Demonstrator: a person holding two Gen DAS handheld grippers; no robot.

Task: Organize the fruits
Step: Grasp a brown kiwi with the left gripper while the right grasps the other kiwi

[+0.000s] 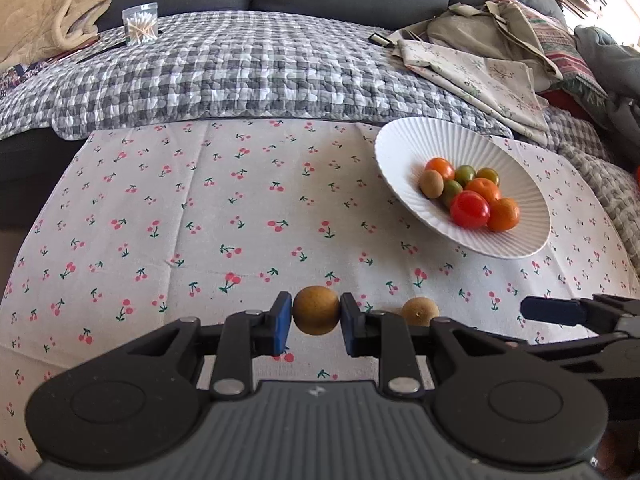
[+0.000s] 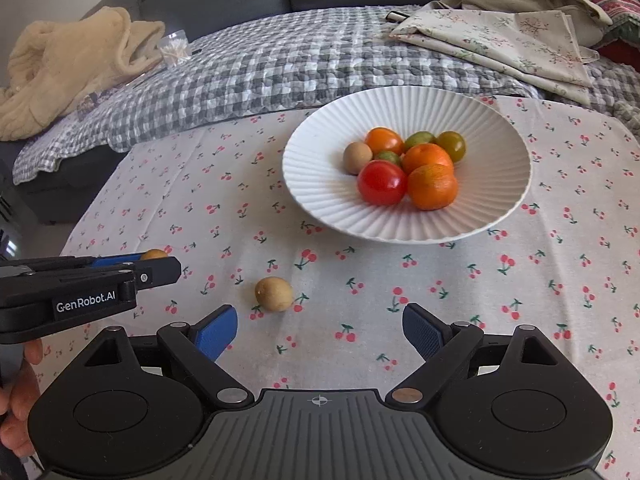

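Observation:
My left gripper (image 1: 316,318) is shut on a round brown fruit (image 1: 316,310), low over the cherry-print cloth (image 1: 200,220). A second brown fruit (image 1: 419,310) lies on the cloth just to its right; it also shows in the right wrist view (image 2: 274,294). A white ribbed plate (image 1: 404,152) at the right holds a red tomato (image 1: 470,209), oranges, green tomatoes and a brown fruit. My right gripper (image 2: 320,334) is open and empty, near the loose fruit and in front of the plate (image 2: 320,184). The left gripper (image 2: 160,266) reaches in from the left there, the fruit (image 2: 154,255) between its fingers.
A grey checked quilt (image 1: 240,72) lies behind the cloth on a dark sofa. A beige blanket (image 1: 44,20) and a clear box of cotton swabs (image 1: 140,24) are at the back left. Folded floral fabric and bags (image 1: 480,68) lie at the back right.

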